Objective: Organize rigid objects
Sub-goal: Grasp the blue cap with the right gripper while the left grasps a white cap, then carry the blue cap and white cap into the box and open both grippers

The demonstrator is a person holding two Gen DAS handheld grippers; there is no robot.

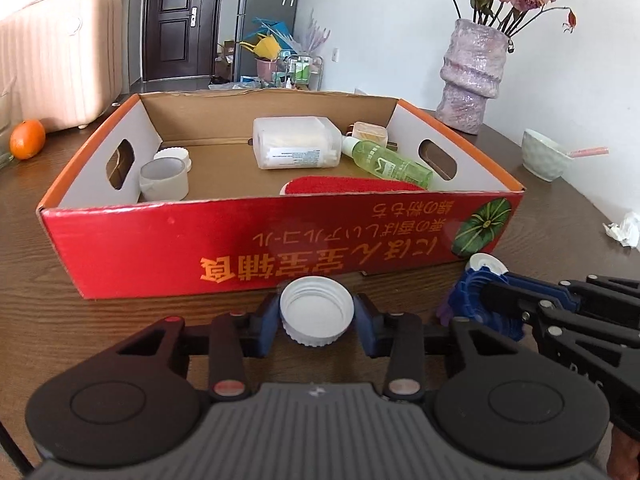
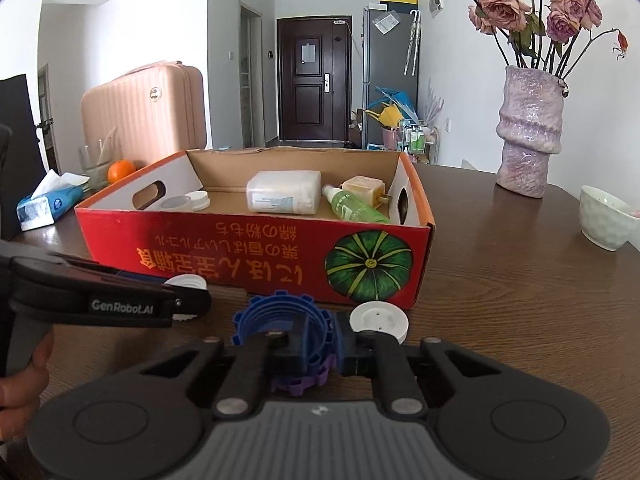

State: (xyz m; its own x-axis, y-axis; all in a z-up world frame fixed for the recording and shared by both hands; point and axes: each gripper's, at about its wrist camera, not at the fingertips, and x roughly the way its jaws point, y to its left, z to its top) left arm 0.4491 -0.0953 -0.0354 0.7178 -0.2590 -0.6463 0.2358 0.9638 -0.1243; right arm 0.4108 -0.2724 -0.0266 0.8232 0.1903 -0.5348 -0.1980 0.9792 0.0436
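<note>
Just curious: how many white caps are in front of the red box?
2: a ribbed cap in the left gripper, a flat cap on the table beside the right gripper. Others may hide.

A red cardboard box (image 2: 256, 256) with orange lettering and a green-striped pumpkin print (image 2: 368, 266); near it, a white cap (image 1: 317, 316) and blue ring (image 2: 280, 320).

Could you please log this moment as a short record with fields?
left claw: shut on a white cap, open side up
right claw: shut on a blue ring, with a purple ring beneath
box: red, open, on the wooden table
in box: green bottle, clear tub, tape roll
loose: white lid in front of the box
</note>
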